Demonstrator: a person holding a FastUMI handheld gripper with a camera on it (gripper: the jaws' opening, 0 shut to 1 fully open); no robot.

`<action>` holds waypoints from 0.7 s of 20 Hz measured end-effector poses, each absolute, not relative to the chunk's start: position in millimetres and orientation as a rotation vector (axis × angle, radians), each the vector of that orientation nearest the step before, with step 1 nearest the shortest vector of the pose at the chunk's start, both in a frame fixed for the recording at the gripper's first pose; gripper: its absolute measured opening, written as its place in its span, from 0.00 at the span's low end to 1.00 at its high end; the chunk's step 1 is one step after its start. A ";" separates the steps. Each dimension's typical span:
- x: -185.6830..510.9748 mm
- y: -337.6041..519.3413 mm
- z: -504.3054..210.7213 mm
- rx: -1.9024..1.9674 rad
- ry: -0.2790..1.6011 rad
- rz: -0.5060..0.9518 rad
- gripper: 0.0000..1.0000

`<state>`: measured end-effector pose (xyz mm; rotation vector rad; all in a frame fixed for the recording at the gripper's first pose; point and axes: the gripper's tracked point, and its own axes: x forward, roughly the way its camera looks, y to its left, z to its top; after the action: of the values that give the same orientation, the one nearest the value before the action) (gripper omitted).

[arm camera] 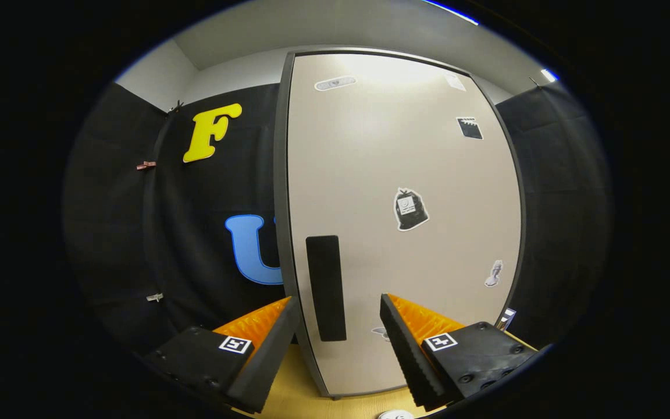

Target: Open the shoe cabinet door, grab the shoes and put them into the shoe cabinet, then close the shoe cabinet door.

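The shoe cabinet door (405, 233) stands shut just ahead of the gripper (338, 326), whose fingers are spread wide apart and touch nothing, with the dark upright handle (325, 288) seen between them near the door's left edge. Stickers (410, 209) dot the pale door; the cabinet rests on a light wooden surface (294, 390), with black cloth wall (137, 233) on both sides

Black cloth wall (137, 233) on both sides; grey ceiling (341, 29) with light strips; wooden floor (294, 384) below.

gripper camera faces the cabinet door (405, 221) head-on, close up.
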<state>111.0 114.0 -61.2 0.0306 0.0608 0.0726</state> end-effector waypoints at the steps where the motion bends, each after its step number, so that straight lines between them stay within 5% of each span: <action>1: 115.7 115.2 -63.3 0.028 0.062 0.071 0.92; 4: 132.6 116.8 -70.1 0.027 0.064 0.057 0.89; 6: 140.7 117.5 -74.0 0.030 0.069 0.050 0.74; 12: 155.8 122.2 -80.9 0.025 0.070 0.043 0.63; 14: 153.4 123.2 -77.9 0.018 0.063 0.041 0.42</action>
<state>153.4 123.2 -77.9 0.0182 0.0630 0.0407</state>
